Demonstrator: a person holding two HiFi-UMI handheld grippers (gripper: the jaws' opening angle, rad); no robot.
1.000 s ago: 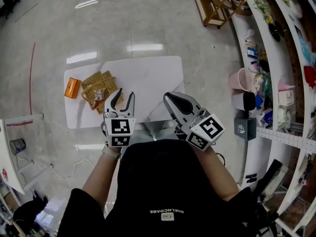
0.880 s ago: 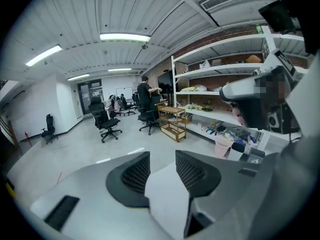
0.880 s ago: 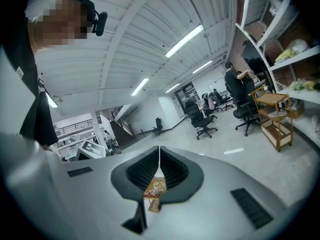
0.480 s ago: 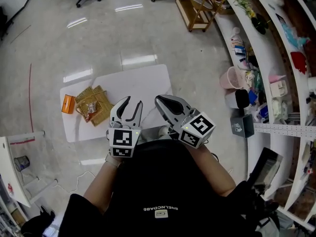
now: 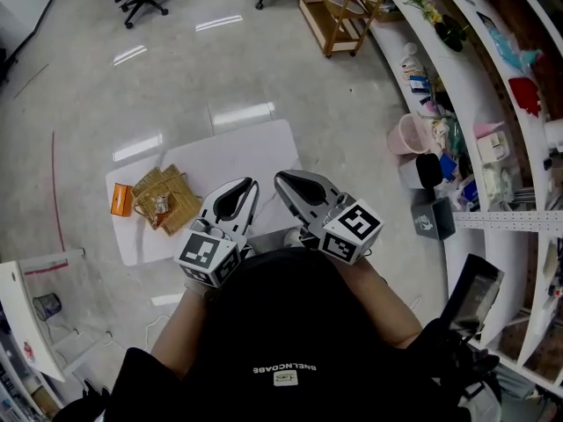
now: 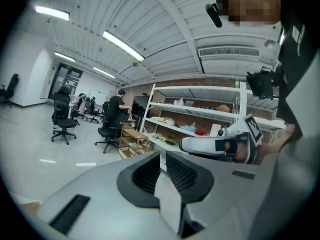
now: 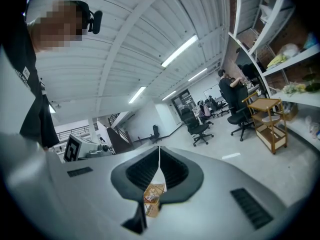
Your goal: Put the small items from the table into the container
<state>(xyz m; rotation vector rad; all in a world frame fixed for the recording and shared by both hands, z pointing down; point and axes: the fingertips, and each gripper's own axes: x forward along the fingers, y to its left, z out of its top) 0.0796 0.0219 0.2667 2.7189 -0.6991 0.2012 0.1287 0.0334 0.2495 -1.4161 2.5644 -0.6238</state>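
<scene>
Head view gives me the orange box (image 5: 121, 200) on the white table (image 5: 237, 152), just beside the golden woven container (image 5: 179, 202) at the table's left end. I have both tools up by my chest: left gripper (image 5: 252, 184) clenched on nothing, right gripper (image 5: 280, 179) likewise pinched closed.

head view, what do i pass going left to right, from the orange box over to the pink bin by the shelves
orange box → woven basket → left gripper → right gripper, shut on a small packet → pink bin
</scene>
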